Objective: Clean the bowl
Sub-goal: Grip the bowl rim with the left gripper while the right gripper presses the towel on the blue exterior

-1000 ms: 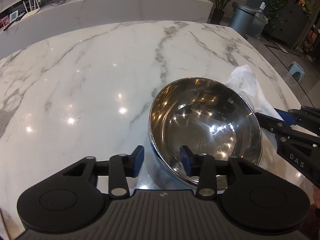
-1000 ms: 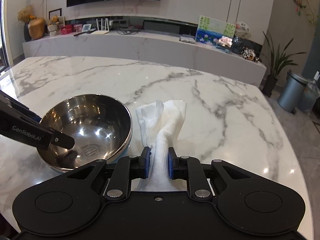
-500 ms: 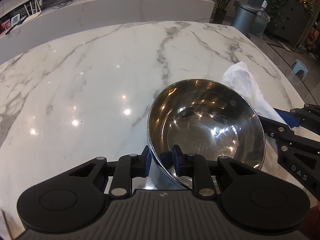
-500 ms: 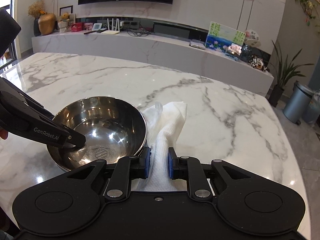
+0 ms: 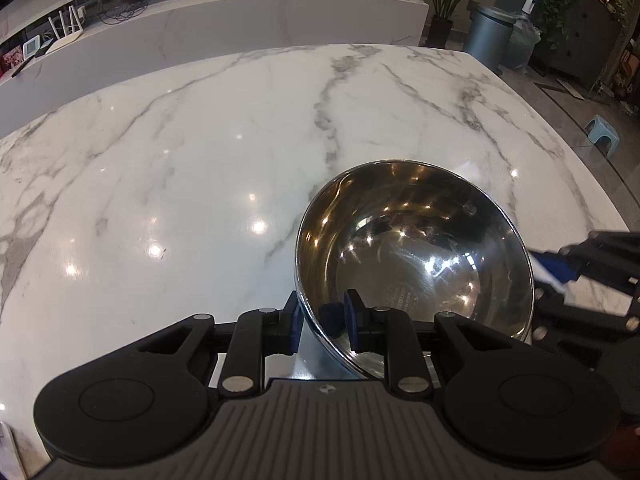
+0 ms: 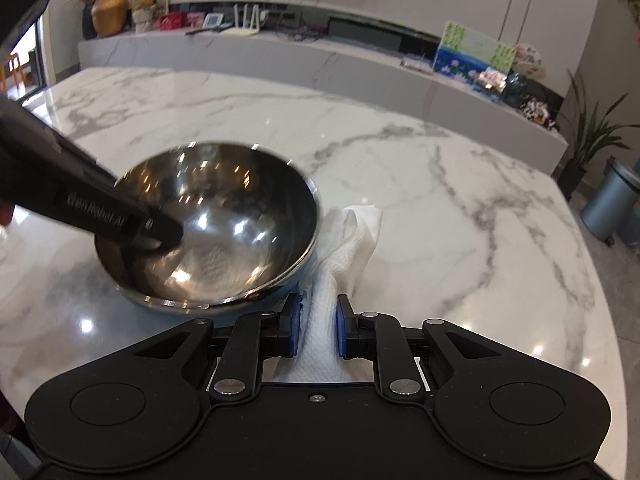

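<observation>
Nearest us, our left claw (image 5: 320, 322) pinches the near rim of the steel bowl (image 5: 412, 256), one finger inside, one outside. Our right claw (image 6: 316, 330) grips a white paper towel (image 6: 340, 240) just beside the bowl. Both lie over the marble worktop (image 5: 200, 152), with a bin (image 6: 612, 204) beyond.

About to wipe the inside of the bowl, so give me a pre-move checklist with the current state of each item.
1. Left gripper jaws clamp the bowl rim, one inside, one outside: ok.
2. Bowl tipped toward the right gripper: ok.
3. Right jaws shut on the tissue: ok.
4. Tissue inside the bowl: not ok, it lies beside the bowl.
5. Dirt left in the bowl: cannot tell, reflections and blur.
6. Bowl lifted clear of the table: cannot tell.
</observation>
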Motion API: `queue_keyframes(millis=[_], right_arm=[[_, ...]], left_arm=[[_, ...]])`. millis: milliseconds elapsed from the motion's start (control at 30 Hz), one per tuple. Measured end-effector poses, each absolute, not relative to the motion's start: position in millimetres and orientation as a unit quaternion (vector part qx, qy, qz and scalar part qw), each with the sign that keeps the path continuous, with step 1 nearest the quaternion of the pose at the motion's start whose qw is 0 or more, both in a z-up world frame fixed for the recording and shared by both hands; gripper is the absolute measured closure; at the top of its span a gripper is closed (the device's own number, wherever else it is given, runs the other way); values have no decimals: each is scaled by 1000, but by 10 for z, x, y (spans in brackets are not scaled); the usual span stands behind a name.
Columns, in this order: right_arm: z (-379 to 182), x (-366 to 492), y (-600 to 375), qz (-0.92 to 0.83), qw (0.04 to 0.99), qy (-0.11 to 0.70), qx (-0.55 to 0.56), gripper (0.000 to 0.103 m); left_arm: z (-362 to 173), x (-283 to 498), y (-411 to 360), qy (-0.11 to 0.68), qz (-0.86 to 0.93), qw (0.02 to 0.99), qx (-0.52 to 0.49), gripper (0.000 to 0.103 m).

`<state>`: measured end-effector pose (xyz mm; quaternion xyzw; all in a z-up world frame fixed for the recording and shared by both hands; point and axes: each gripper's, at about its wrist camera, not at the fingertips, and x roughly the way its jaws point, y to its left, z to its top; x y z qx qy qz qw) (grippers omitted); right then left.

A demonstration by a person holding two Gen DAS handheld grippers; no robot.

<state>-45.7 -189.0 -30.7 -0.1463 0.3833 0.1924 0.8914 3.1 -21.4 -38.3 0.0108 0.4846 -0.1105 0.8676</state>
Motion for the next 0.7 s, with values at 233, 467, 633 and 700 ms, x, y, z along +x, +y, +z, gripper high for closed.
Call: queue_keyframes(millis=[233,467,633,700], right_arm=[[-297,-441,-1905,192,890,392,-131,87],[-115,-492,-1962,176,906,363,-128,87],[16,-496,-2022,182,910,353,-122,87],[4,-495,-2019,184,908,357,-124,87]], left_arm=[[-386,32,-207,485,-111,868,11,83],[-385,35,-207,485,-111,867,10,83],[-374,34,-221,485,-110,867,11,83],[-371,31,-224,485,-109,867,11,83]])
